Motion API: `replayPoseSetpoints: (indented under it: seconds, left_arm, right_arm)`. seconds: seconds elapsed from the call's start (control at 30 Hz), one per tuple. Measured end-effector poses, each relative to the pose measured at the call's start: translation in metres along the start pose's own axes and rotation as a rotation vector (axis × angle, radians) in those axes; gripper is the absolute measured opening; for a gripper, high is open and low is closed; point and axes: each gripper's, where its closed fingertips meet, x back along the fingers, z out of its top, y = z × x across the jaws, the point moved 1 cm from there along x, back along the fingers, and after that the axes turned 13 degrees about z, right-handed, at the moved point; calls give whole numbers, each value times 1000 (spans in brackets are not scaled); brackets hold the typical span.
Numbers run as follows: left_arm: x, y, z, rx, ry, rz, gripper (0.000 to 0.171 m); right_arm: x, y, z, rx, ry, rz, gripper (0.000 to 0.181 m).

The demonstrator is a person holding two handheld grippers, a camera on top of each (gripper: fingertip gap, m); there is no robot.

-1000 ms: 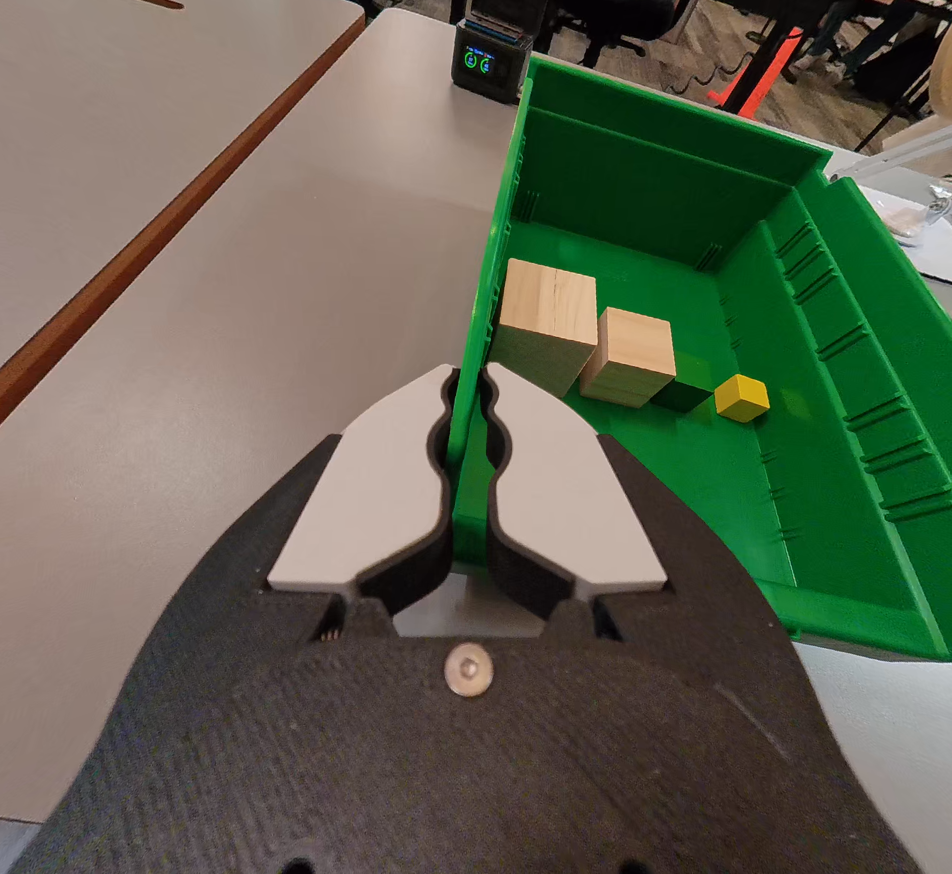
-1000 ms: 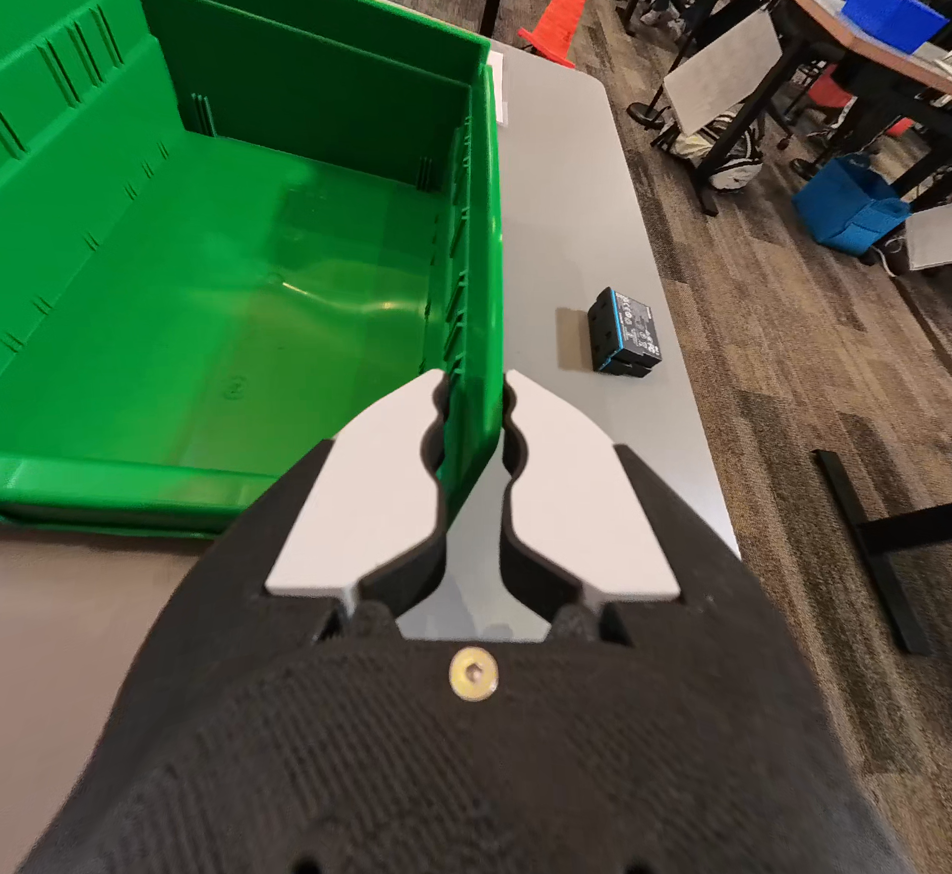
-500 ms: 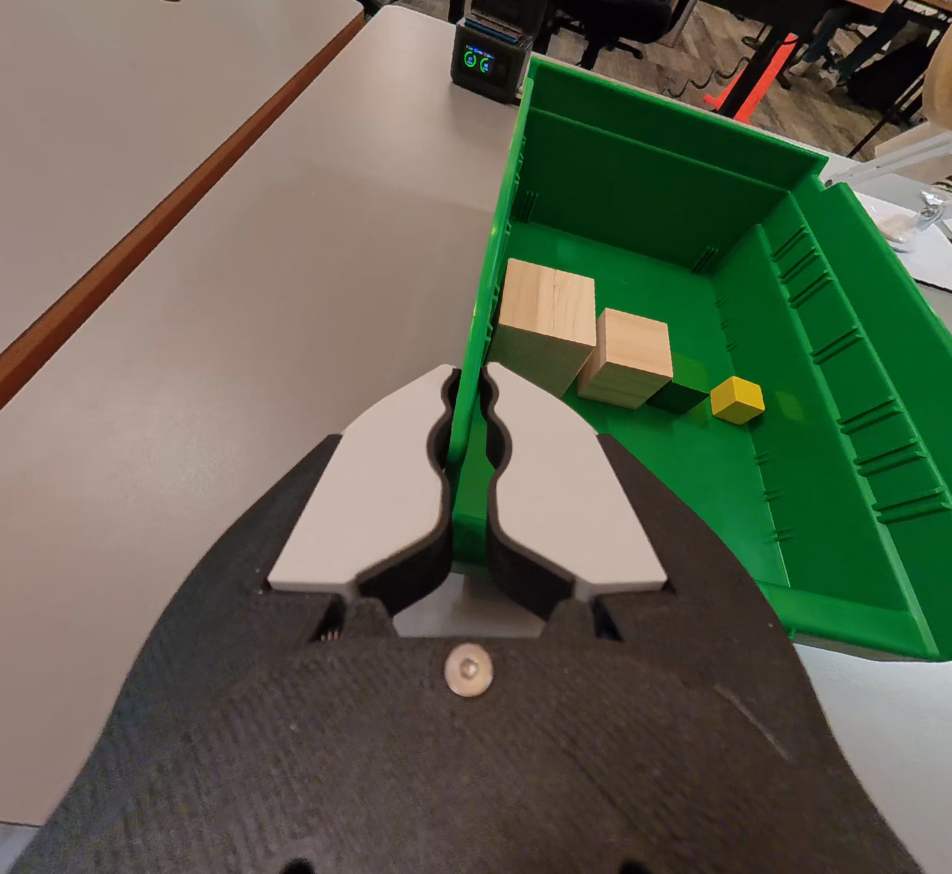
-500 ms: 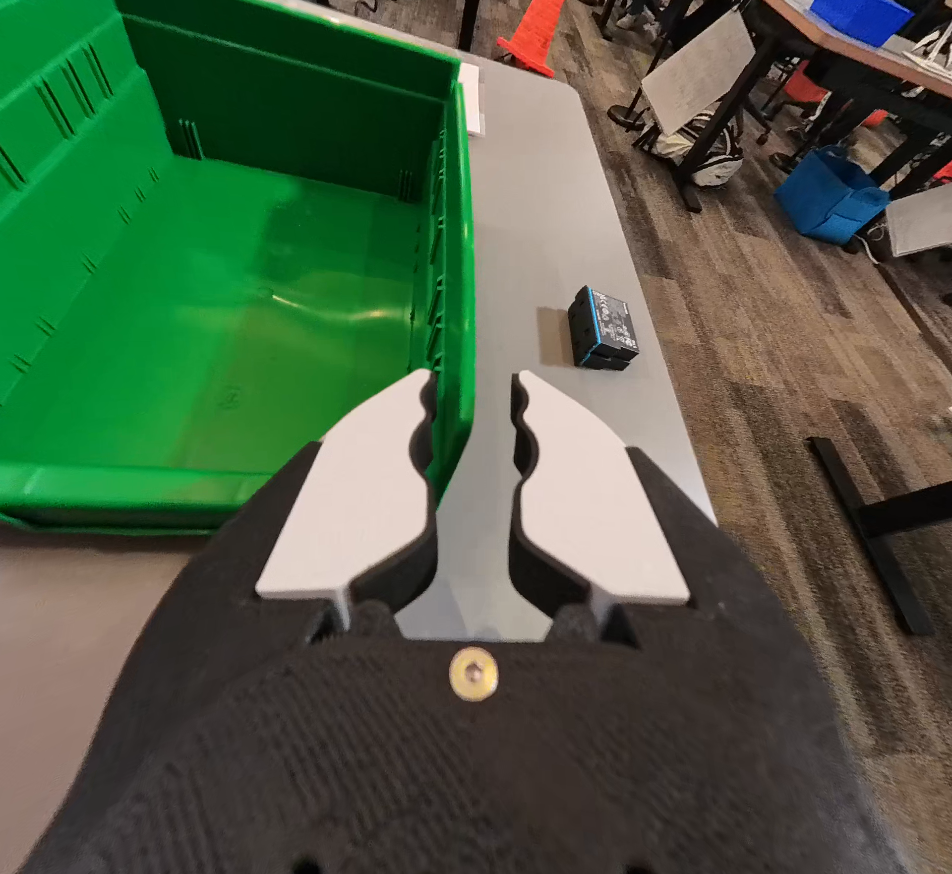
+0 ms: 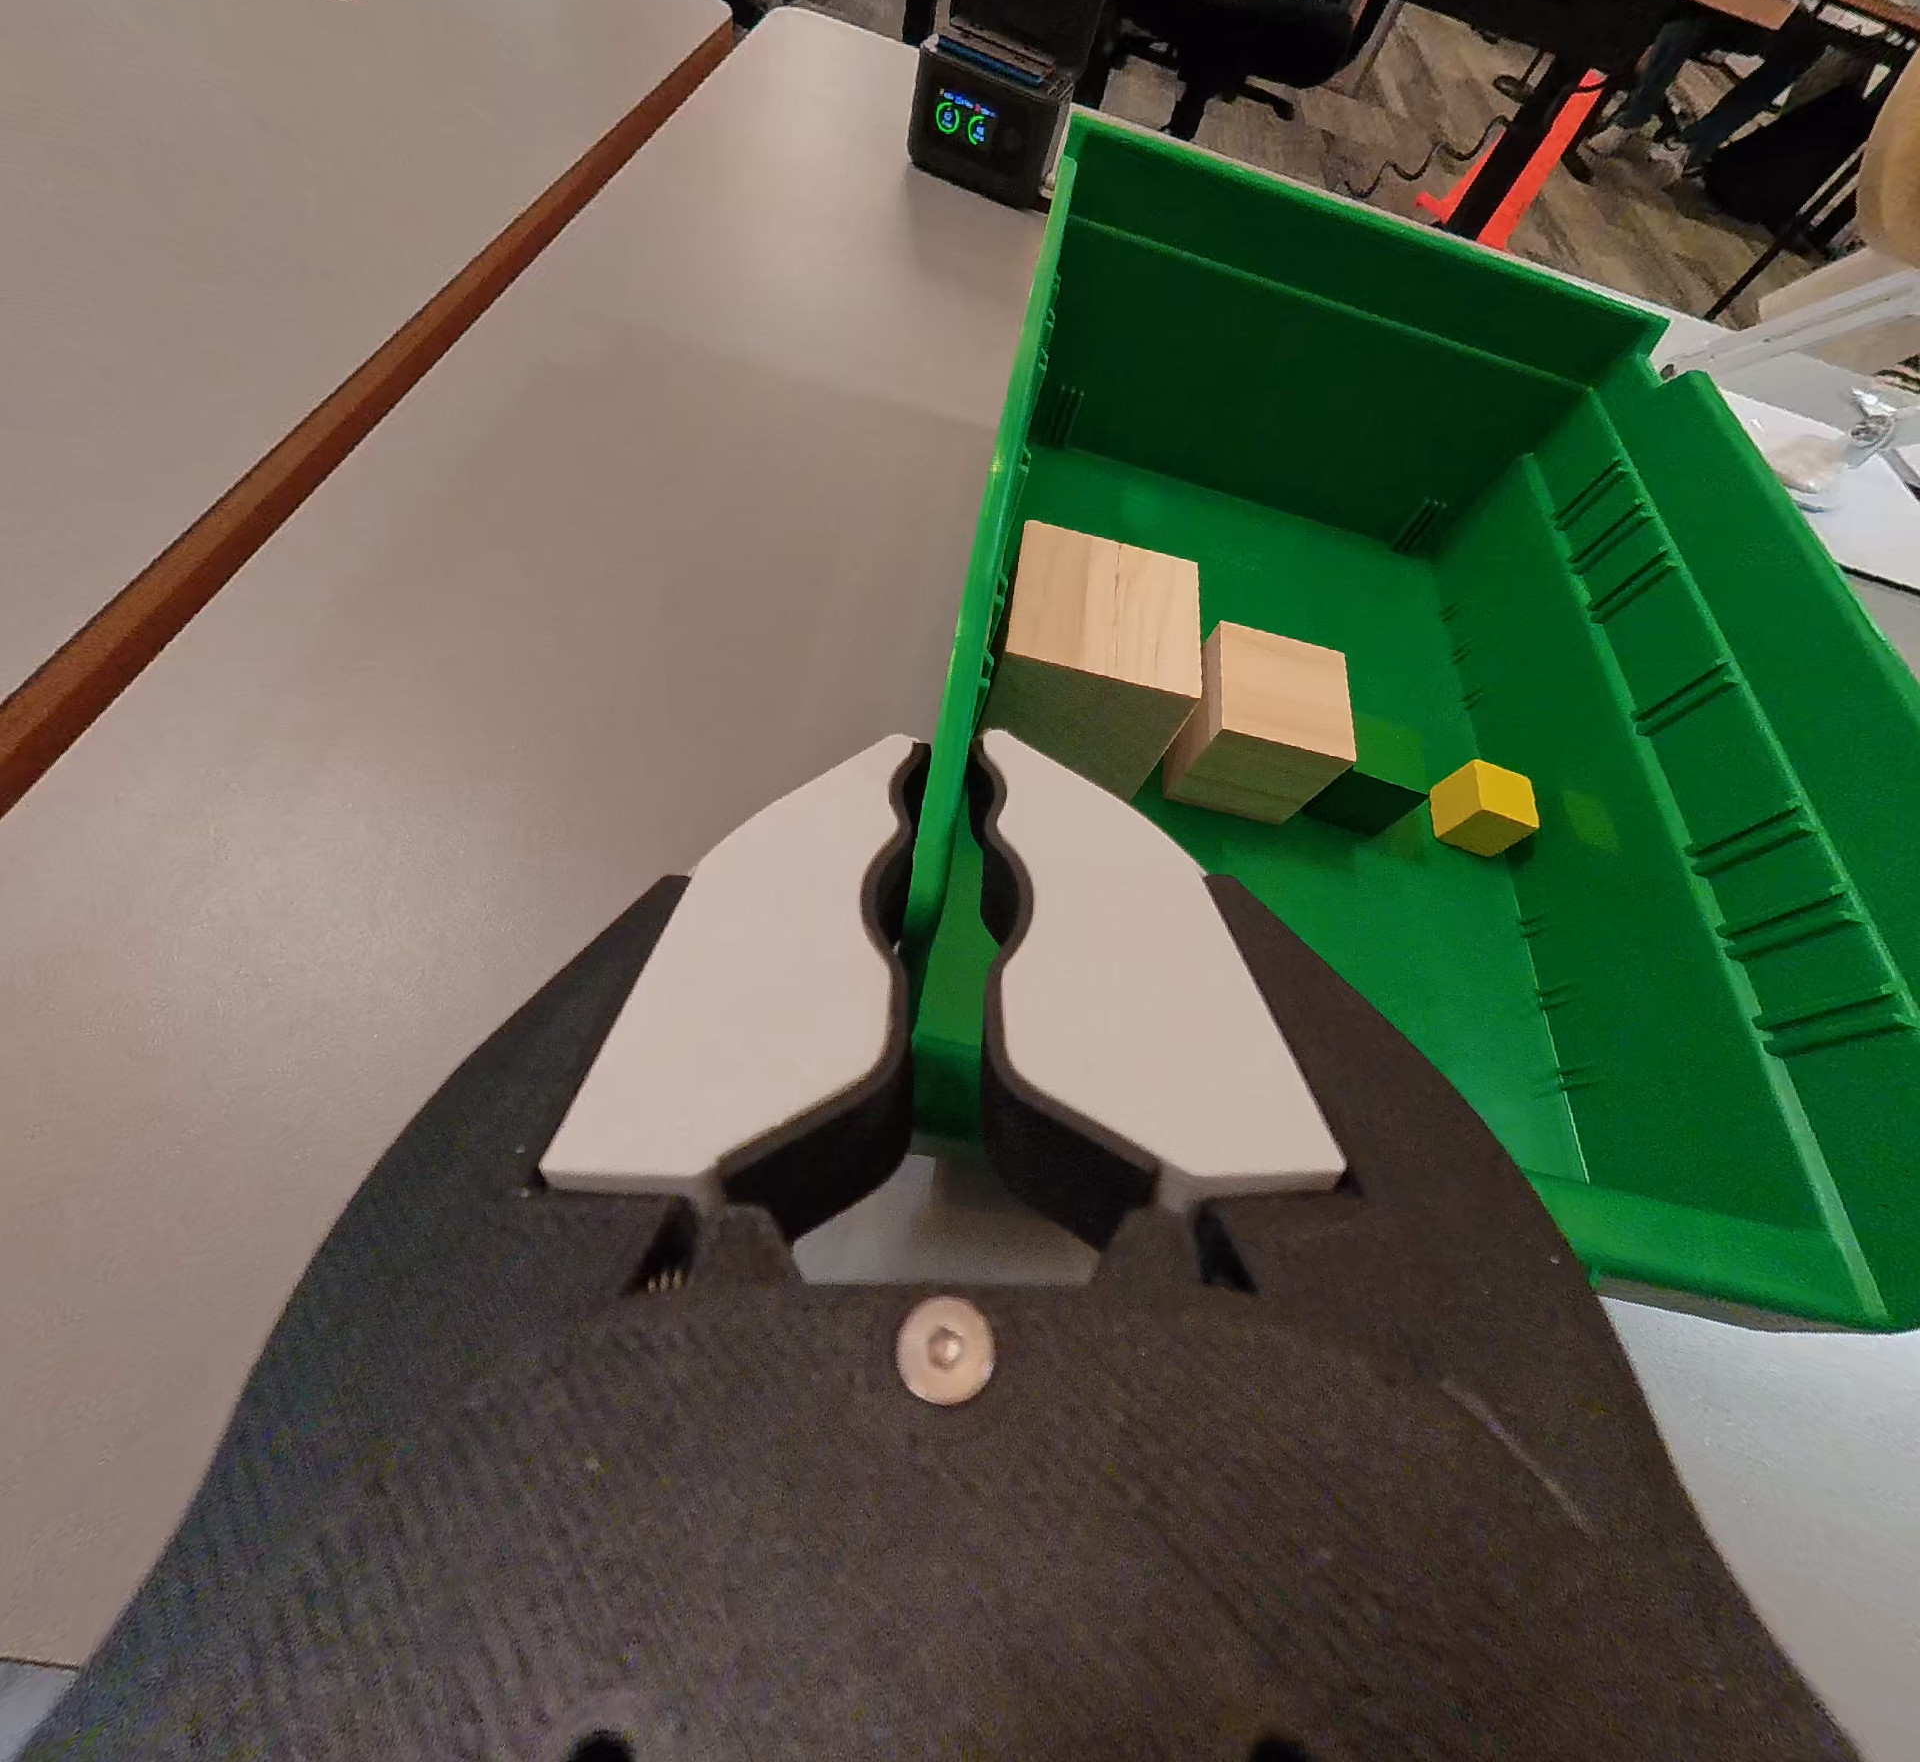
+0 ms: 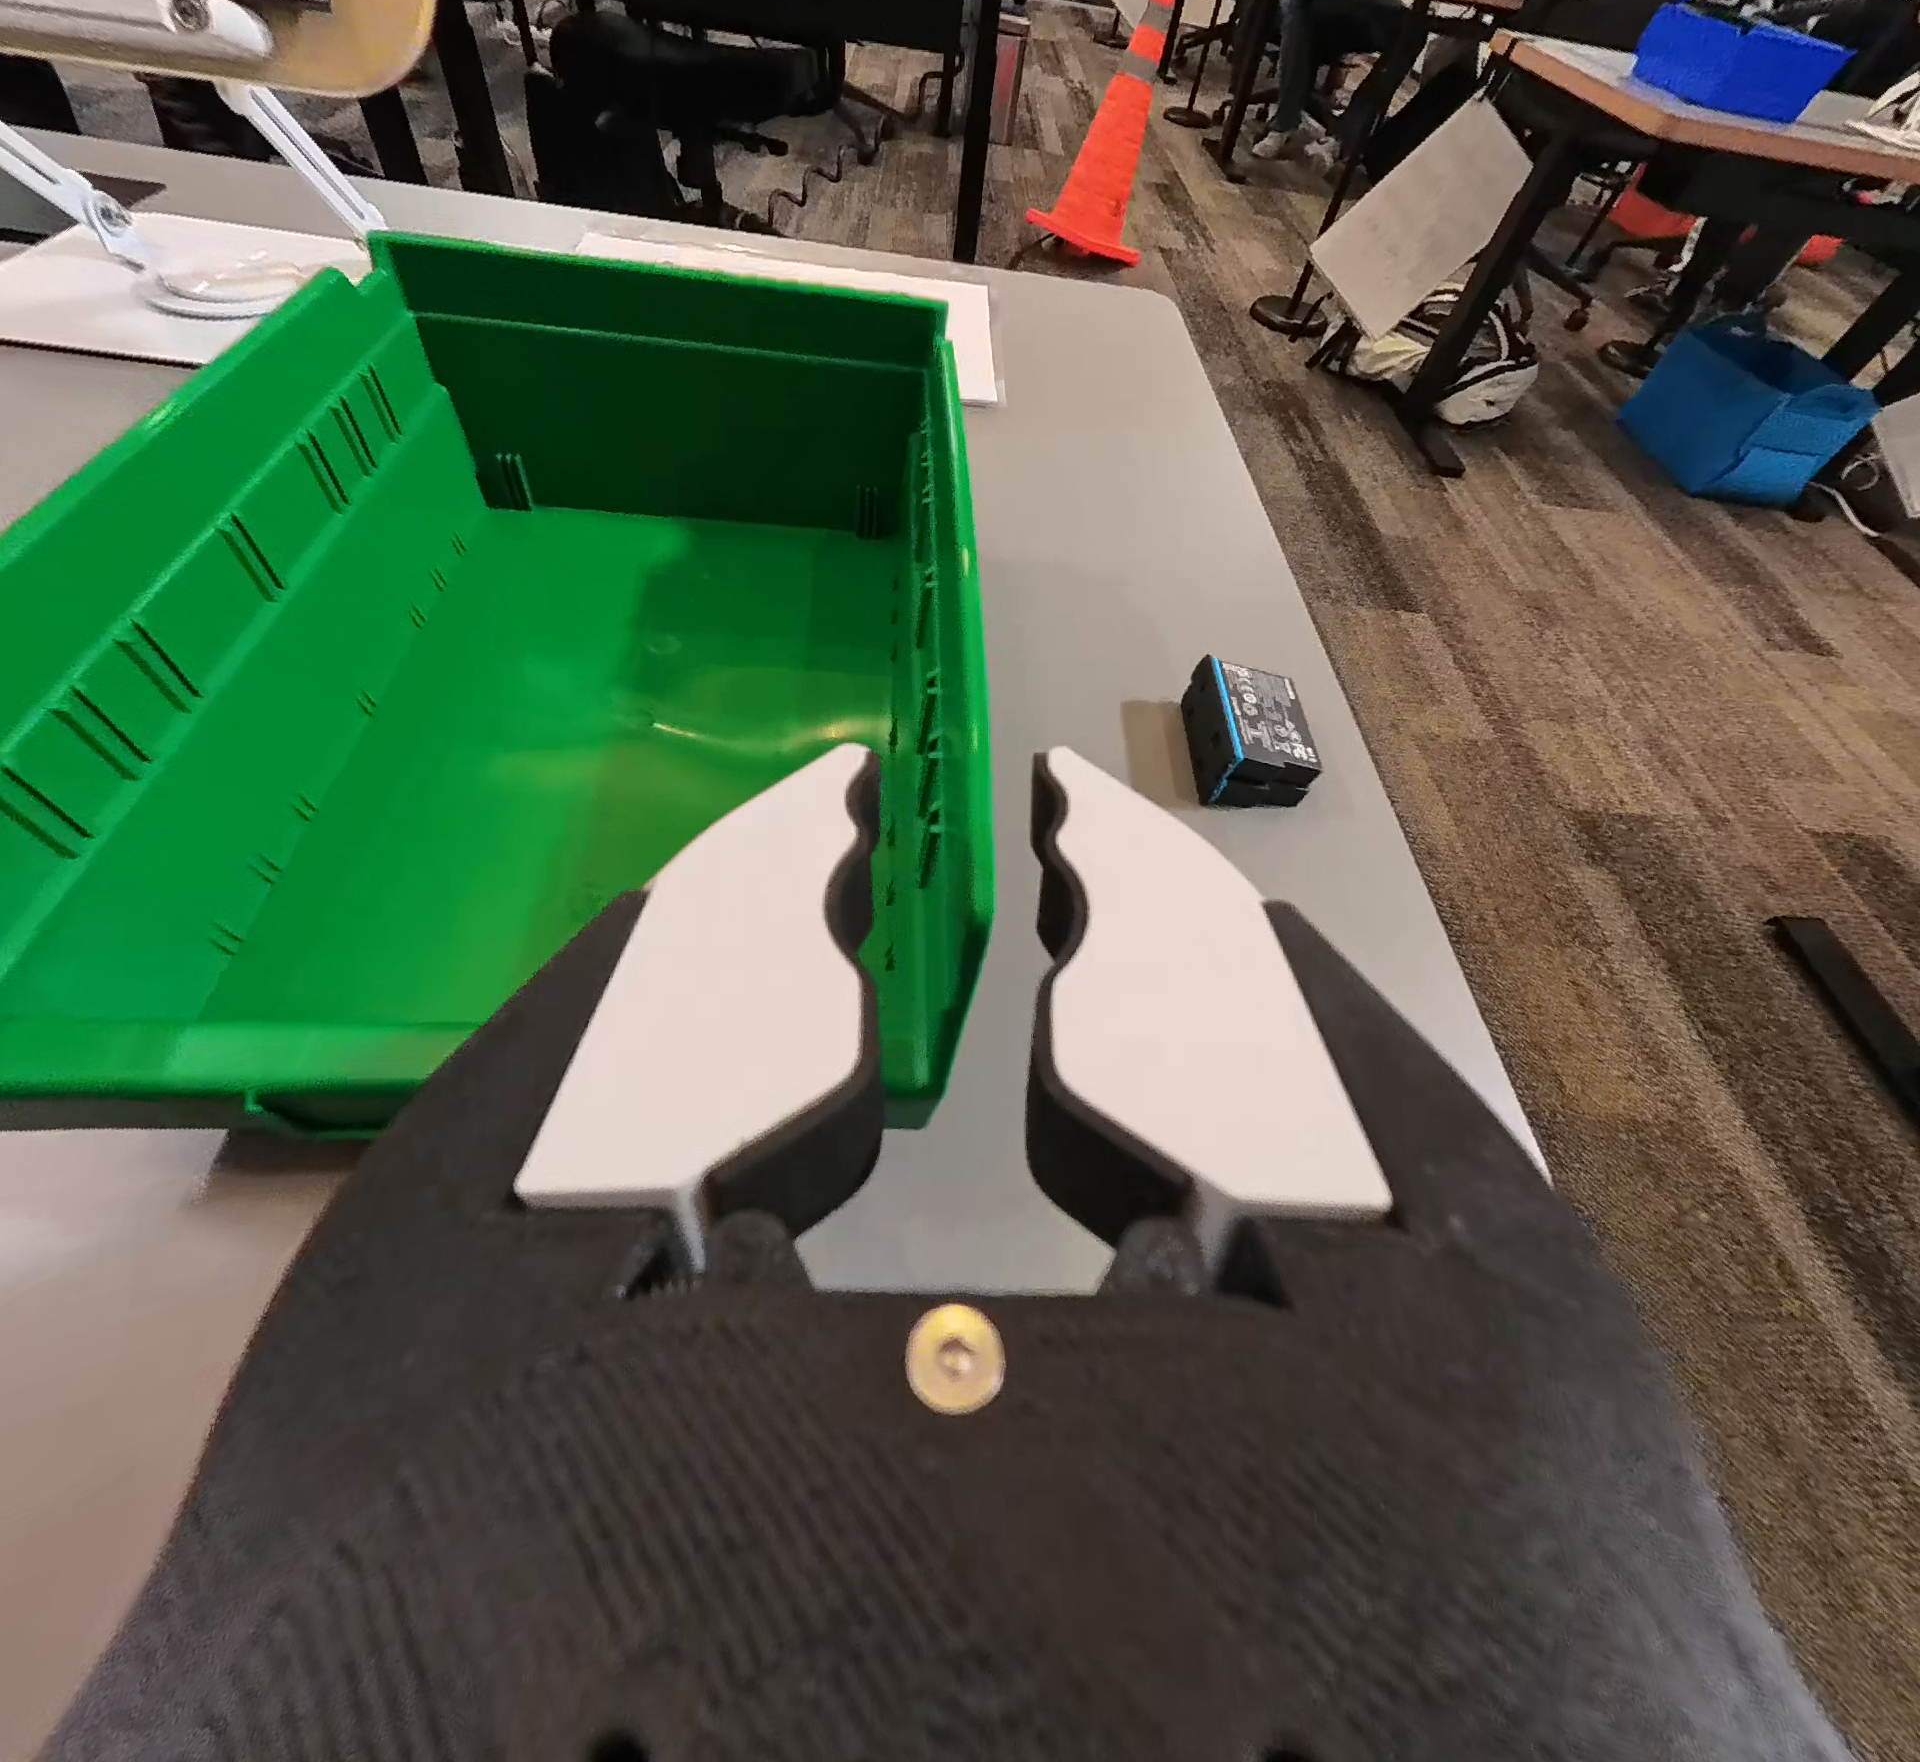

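Note:
A green plastic bin (image 5: pixel 1621 777) sits on the grey table. It holds a large wooden block (image 5: pixel 1101 642), a smaller wooden block (image 5: pixel 1268 725), a dark green cube (image 5: pixel 1361 798) and a yellow cube (image 5: pixel 1483 806). My left gripper (image 5: pixel 948 756) is shut on the bin's left wall. My right gripper (image 6: pixel 954 762) is open and empty. Its jaws stand apart, in line with the right wall of the bin (image 6: pixel 312 569) and drawn back from it. The blocks are not in the right wrist view.
A black battery (image 6: pixel 1252 730) lies on the table right of the bin, near the table edge. A black charger case (image 5: pixel 992 112) stands behind the bin's far left corner. A white lamp base (image 6: pixel 208 278) and a paper sheet (image 6: pixel 977 341) lie behind the bin.
My right gripper opened, let go of the bin's right wall and drew back and up. My left gripper stayed shut on the left wall.

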Motion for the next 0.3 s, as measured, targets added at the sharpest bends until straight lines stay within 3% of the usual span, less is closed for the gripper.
replayPoseSetpoints:
  seconds: [0.3]
  left_arm:
    - [0,0,0,5,-1,-3,7]
  right_arm:
    - [4,-14,15,15,38,18,28]
